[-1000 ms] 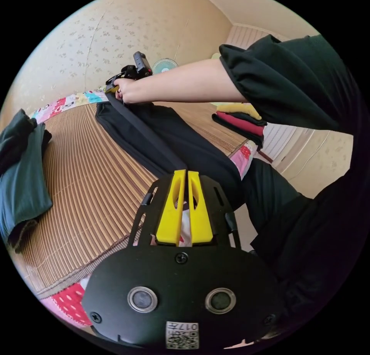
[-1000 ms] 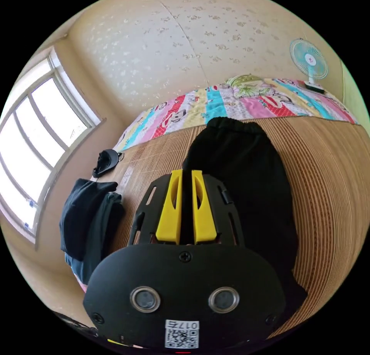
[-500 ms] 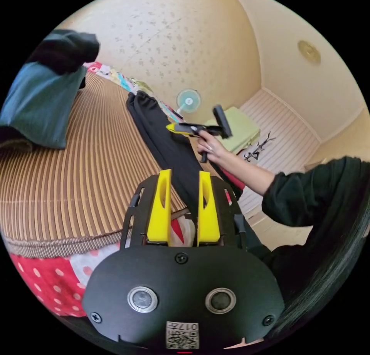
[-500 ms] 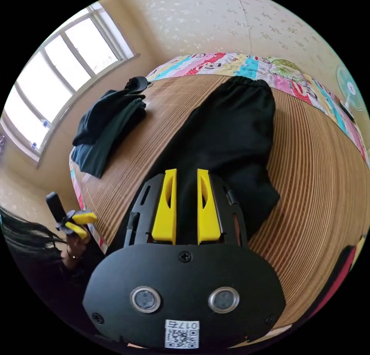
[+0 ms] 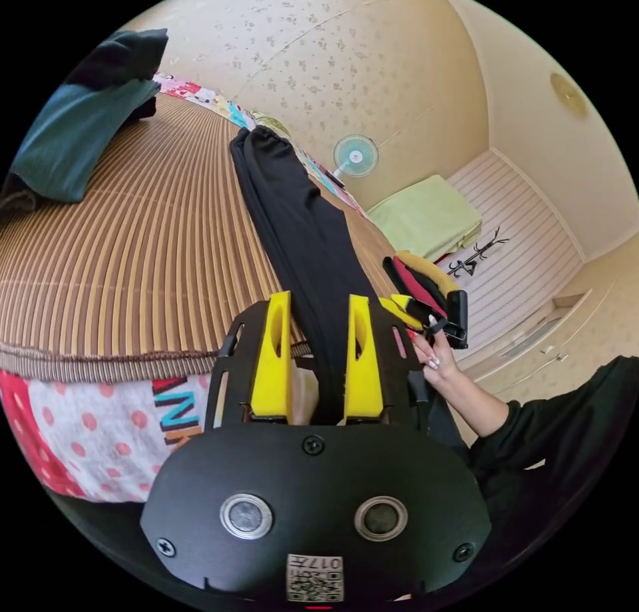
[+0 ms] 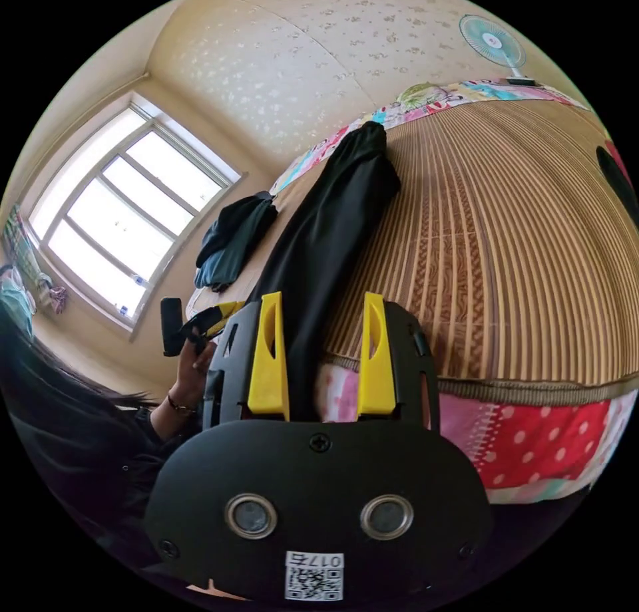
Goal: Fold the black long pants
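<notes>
the black long pants (image 5: 299,226) lie as one long, narrow, matte strip across the ribbed bamboo mat (image 5: 133,239) on the bed, elastic waistband bunched at the far edge, legs running to the near edge and over it, down the dotted patchwork sheet (image 5: 100,426). the left gripper (image 5: 313,312) has its yellow plastic jaws parted wide, the cloth passing between them and not pinched. in the right gripper view the right gripper (image 6: 321,312) is spread as wide, the pants running by its left jaw, gripped by neither. wide bare mat lies on both sides of the strip; a dark green heap of clothes (image 5: 73,133) sits at the far corner, a folded stack (image 5: 416,276) at the edge near the person's hand (image 5: 436,359). half a second ago the jaws stood narrower and the pants lay broader and rumpled; now they are straight.
</notes>
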### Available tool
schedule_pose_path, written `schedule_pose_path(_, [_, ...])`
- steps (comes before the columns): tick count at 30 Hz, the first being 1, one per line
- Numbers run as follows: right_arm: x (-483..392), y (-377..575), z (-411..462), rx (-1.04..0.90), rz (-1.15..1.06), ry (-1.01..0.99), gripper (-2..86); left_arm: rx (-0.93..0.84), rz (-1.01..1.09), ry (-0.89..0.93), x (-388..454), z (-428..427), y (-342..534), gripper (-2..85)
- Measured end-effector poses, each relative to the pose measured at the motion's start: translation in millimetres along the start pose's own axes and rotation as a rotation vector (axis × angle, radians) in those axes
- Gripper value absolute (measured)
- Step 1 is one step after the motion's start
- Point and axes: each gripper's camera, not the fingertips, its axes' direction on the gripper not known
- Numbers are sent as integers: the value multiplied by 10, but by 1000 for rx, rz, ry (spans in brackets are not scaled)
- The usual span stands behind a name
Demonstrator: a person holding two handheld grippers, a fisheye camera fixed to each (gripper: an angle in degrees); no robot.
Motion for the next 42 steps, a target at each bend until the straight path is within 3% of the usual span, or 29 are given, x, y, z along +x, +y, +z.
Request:
schedule_pose_path(7, [151, 94, 52, -14, 142, -166, 57, -38, -62, -135, 161, 58, 22, 63])
schedule_pose_path(12, [459, 293, -260, 44, 224, -367, 40, -11, -137, 37, -15, -109, 162, 43])
schedule_pose_path(17, [529, 496, -489, 42, 223, -334, 44, 114, -159, 63, -82, -446, 364, 67])
schedule_pose_path(19, [516, 560, -578, 56, 200, -335, 57, 55, -145, 25, -11, -394, 321, 112])
schedule_pose_path(24, [382, 603, -593, -7, 172, -276, 51, -93, -112, -4, 197, -111, 381, 64])
schedule_pose_path(30, [333, 811, -876, -5, 84, -211, 56, -85, -77, 25, 246, -283, 505, 55])
schedule_pose_path(34, [424, 938, -913, 8, 67, -266, 72, -62, -91, 106, 235, -318, 572, 91])
schedule_pose_path(37, [428, 992, -801, -46, 63, -323, 57, -78, -86, 43, 321, -329, 615, 57])
schedule_pose_path(42, [446, 1174, -1158, 38, 71, -517, 32, -74, 92, 167, 673, -741, 571, 40])
